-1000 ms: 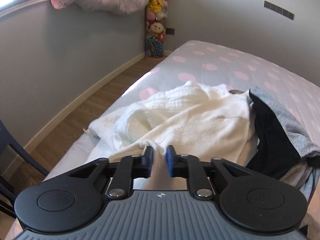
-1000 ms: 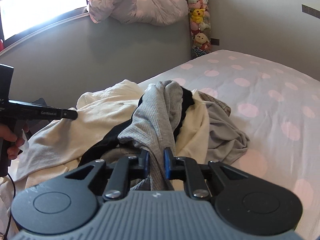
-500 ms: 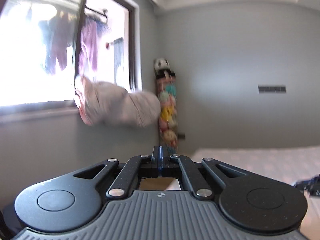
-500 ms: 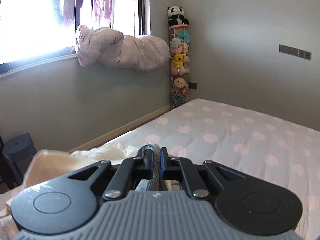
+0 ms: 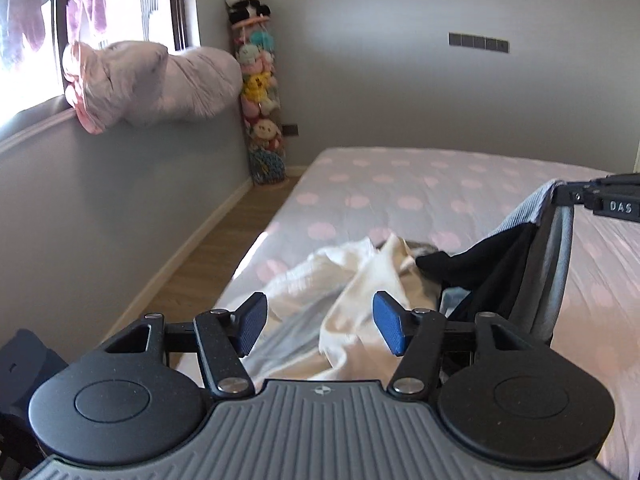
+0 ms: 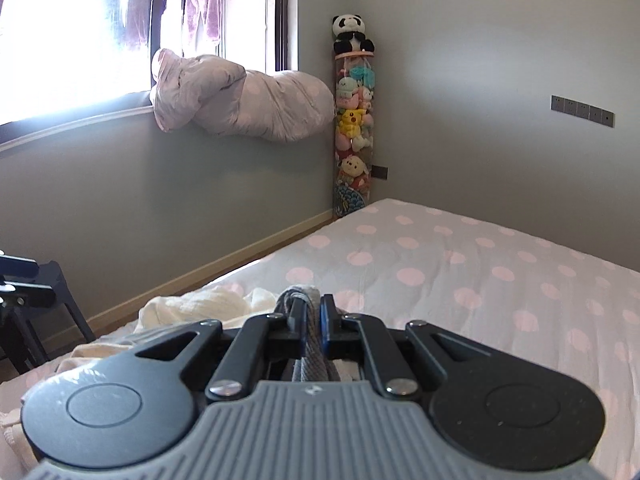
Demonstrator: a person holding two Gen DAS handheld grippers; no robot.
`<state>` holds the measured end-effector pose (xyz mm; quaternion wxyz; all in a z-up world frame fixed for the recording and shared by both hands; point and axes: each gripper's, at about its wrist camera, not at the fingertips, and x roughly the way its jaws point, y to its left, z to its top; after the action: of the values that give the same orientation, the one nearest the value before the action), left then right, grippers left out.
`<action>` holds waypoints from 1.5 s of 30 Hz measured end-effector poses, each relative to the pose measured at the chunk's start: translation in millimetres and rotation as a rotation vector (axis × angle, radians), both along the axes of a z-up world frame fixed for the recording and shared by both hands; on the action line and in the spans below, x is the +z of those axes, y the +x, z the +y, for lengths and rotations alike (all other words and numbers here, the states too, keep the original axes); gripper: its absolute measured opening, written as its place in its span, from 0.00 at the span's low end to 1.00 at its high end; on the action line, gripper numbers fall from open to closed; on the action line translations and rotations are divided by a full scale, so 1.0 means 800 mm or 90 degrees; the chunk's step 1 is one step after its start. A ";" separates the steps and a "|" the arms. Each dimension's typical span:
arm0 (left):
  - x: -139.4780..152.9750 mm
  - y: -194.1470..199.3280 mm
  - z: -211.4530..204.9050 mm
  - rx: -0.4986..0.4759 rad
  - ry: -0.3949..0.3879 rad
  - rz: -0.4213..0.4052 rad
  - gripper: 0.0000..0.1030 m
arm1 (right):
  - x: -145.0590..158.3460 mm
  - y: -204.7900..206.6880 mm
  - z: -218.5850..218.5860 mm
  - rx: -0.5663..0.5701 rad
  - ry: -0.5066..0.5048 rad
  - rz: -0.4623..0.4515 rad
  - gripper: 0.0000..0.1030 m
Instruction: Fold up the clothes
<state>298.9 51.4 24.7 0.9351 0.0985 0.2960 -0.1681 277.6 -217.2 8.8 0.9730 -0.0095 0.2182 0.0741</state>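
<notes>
My left gripper [image 5: 320, 322] is open and empty, held above a cream garment [image 5: 352, 280] that lies crumpled on the bed. My right gripper [image 6: 310, 316] is shut on a grey ribbed garment [image 6: 310, 348] and holds it lifted. In the left wrist view that grey garment [image 5: 558, 264] hangs from the right gripper [image 5: 560, 194] at the right edge, with a black garment [image 5: 488, 264] draped against it. The cream garment also shows in the right wrist view [image 6: 200, 306], low on the left.
The bed [image 5: 420, 188] has a grey sheet with pink dots. A rolled duvet [image 5: 152, 80] lies on the window sill. A tall tube of plush toys [image 5: 260, 88] stands in the corner. A dark stool [image 6: 44, 300] stands beside the bed on the wooden floor.
My left gripper has opened and let go of the cream garment, which dropped onto the bed. My right gripper stays raised with the grey garment in it.
</notes>
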 end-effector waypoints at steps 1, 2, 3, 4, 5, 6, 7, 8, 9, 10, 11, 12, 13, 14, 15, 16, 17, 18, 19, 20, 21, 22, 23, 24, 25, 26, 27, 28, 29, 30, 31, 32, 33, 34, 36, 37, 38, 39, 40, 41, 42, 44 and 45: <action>-0.014 0.007 -0.002 -0.001 0.002 0.017 0.57 | -0.006 0.001 0.000 0.003 0.000 0.007 0.08; -0.028 0.013 -0.003 -0.001 0.004 0.033 0.57 | -0.012 0.002 0.000 0.006 -0.001 0.012 0.08; -0.040 0.020 -0.005 -0.001 0.005 0.045 0.57 | -0.017 0.005 0.000 0.009 -0.001 0.016 0.08; -0.052 0.026 -0.009 0.000 0.006 0.056 0.57 | -0.022 0.008 0.000 0.013 -0.002 0.020 0.08; -0.062 0.031 -0.013 0.002 0.008 0.066 0.57 | -0.026 0.010 0.000 0.017 -0.002 0.023 0.08; -0.071 0.034 -0.015 0.004 0.010 0.077 0.57 | -0.031 0.014 0.000 0.019 -0.001 0.027 0.08; -0.081 0.038 -0.018 0.006 0.012 0.087 0.58 | -0.036 0.019 -0.001 0.021 0.000 0.030 0.08; -0.090 0.042 -0.020 0.007 0.014 0.098 0.58 | -0.041 0.023 -0.002 0.022 0.001 0.034 0.08; -0.099 0.046 -0.023 0.009 0.016 0.109 0.58 | -0.046 0.027 -0.003 0.024 0.002 0.038 0.08; -0.108 0.051 -0.025 0.011 0.018 0.120 0.58 | -0.051 0.032 -0.003 0.026 0.004 0.041 0.08; -0.116 0.055 -0.027 0.014 0.020 0.132 0.58 | -0.057 0.036 -0.005 0.026 0.006 0.047 0.08; -0.125 0.059 -0.030 0.016 0.021 0.143 0.58 | -0.063 0.040 -0.007 0.027 0.009 0.054 0.08; -0.134 0.064 -0.032 0.019 0.022 0.154 0.52 | -0.069 0.044 -0.007 0.027 0.010 0.061 0.08; -0.140 0.069 -0.032 0.026 0.018 0.164 0.45 | -0.073 0.048 -0.007 0.028 0.011 0.067 0.08; -0.145 0.074 -0.030 0.033 0.006 0.172 0.24 | -0.078 0.051 -0.008 0.028 0.012 0.074 0.08; -0.150 0.080 -0.028 0.040 -0.007 0.181 0.08 | -0.080 0.055 -0.009 0.029 0.012 0.078 0.08; -0.151 0.083 -0.025 0.048 -0.019 0.181 0.08 | -0.082 0.058 -0.010 0.030 0.013 0.083 0.08; -0.144 0.081 -0.022 0.054 -0.026 0.157 0.07 | -0.081 0.060 -0.010 0.031 0.012 0.083 0.08; -0.131 0.077 -0.020 0.057 -0.023 0.116 0.07 | -0.078 0.062 -0.010 0.032 0.012 0.081 0.08; -0.114 0.072 -0.016 0.062 -0.023 0.076 0.07 | -0.076 0.063 -0.010 0.034 0.011 0.079 0.08; -0.091 0.067 -0.008 0.071 -0.031 0.040 0.06 | -0.070 0.066 -0.007 0.037 0.011 0.074 0.08; -0.068 0.062 0.000 0.080 -0.039 0.004 0.06 | -0.062 0.068 -0.004 0.042 0.012 0.068 0.08; -0.044 0.058 0.009 0.088 -0.051 -0.028 0.06 | -0.053 0.070 0.001 0.048 0.011 0.057 0.08; -0.020 0.054 0.019 0.092 -0.070 -0.050 0.06 | -0.042 0.071 0.008 0.055 0.010 0.044 0.08; 0.003 0.049 0.028 0.093 -0.088 -0.067 0.06 | -0.030 0.072 0.015 0.063 0.006 0.030 0.08; 0.026 0.041 0.035 0.093 -0.093 -0.094 0.06 | -0.017 0.073 0.023 0.071 0.002 0.013 0.08; 0.047 0.027 0.035 0.092 -0.075 -0.139 0.06 | -0.003 0.074 0.031 0.078 0.000 -0.003 0.08; 0.068 0.013 0.035 0.091 -0.056 -0.185 0.06 | 0.010 0.075 0.037 0.082 0.000 -0.016 0.08; 0.089 -0.001 0.036 0.089 -0.045 -0.225 0.06 | 0.022 0.076 0.043 0.086 0.000 -0.028 0.08; 0.110 -0.014 0.040 0.086 -0.050 -0.252 0.06 | 0.034 0.079 0.048 0.086 0.003 -0.039 0.08; 0.131 -0.025 0.045 0.086 -0.058 -0.272 0.06 | 0.045 0.083 0.053 0.086 0.007 -0.050 0.08; 0.150 -0.037 0.050 0.089 -0.065 -0.293 0.06 | 0.057 0.086 0.058 0.086 0.012 -0.060 0.08; 0.167 -0.049 0.053 0.092 -0.064 -0.320 0.06 | 0.067 0.090 0.063 0.083 0.010 -0.071 0.08; 0.183 -0.061 0.056 0.096 -0.063 -0.347 0.06 | 0.077 0.093 0.068 0.078 0.006 -0.083 0.08; 0.213 -0.084 0.057 0.102 -0.060 -0.397 0.06 | 0.093 0.103 0.076 0.069 0.000 -0.096 0.08; 0.229 -0.094 0.057 0.101 -0.062 -0.414 0.06 | 0.099 0.108 0.079 0.064 -0.002 -0.092 0.08; 0.242 -0.102 0.056 0.096 -0.067 -0.420 0.06 | 0.097 0.113 0.082 0.074 0.001 -0.070 0.08; 0.253 -0.108 0.053 0.087 -0.070 -0.421 0.06 | 0.094 0.117 0.085 0.090 0.006 -0.042 0.14; 0.263 -0.114 0.049 0.079 -0.072 -0.424 0.06 | 0.090 0.121 0.087 0.106 0.011 -0.013 0.17; 0.268 -0.120 0.042 0.071 -0.069 -0.427 0.06 | 0.087 0.125 0.089 0.122 0.016 0.016 0.20; 0.273 -0.126 0.037 0.060 -0.068 -0.432 0.06 | 0.082 0.118 0.090 0.126 0.014 0.021 0.30; 0.283 -0.140 0.028 0.037 -0.078 -0.438 0.06 | 0.072 0.096 0.089 0.126 0.004 0.015 0.49; 0.287 -0.146 0.022 0.023 -0.085 -0.440 0.06 | 0.069 0.084 0.086 0.137 0.010 0.022 0.56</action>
<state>182.2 69.3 254.1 0.9873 0.0826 -0.0483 -0.1270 344.9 -148.6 64.2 0.9556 -0.0239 0.2318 0.1801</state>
